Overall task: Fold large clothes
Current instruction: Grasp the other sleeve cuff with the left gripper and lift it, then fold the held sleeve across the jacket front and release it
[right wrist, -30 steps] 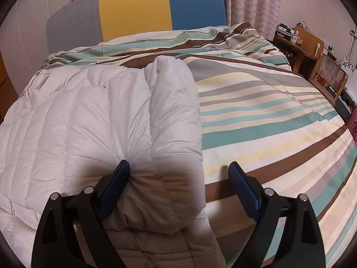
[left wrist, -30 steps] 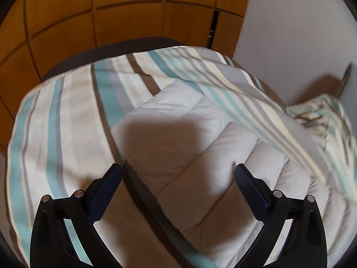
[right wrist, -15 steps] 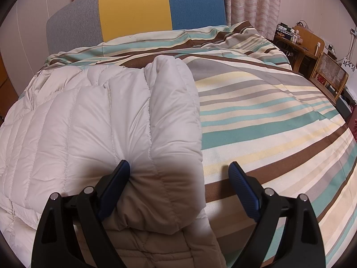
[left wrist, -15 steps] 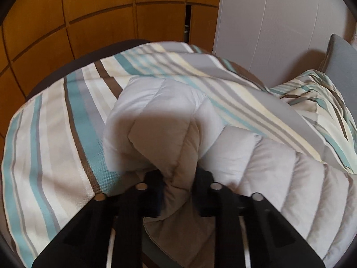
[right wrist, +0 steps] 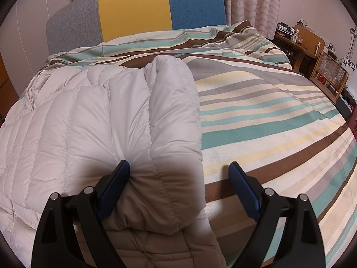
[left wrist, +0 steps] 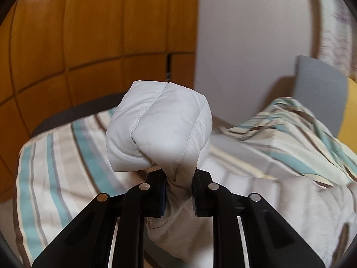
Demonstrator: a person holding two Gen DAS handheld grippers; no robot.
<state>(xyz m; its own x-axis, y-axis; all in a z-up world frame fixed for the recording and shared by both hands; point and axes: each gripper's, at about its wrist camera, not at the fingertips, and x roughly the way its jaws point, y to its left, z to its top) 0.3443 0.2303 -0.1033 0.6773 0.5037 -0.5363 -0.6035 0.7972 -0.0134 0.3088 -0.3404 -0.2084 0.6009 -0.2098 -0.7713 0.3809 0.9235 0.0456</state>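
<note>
Above the striped bedspread (left wrist: 55, 167), left gripper (left wrist: 178, 189) pinches puffy jacket (left wrist: 160, 125)

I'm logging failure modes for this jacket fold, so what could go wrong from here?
1. The left gripper pinches only a small bunch of the puffy jacket; the slick fabric may slip out.
2. The right gripper is open, one finger pressing the folded part, so that fold may shift as the left pulls.

A bed (right wrist: 279, 116) with striped covers has a gray, yellow and blue headboard (right wrist: 133, 11). Wooden wall (left wrist: 78, 33), pink curtains (right wrist: 252, 0).
</note>
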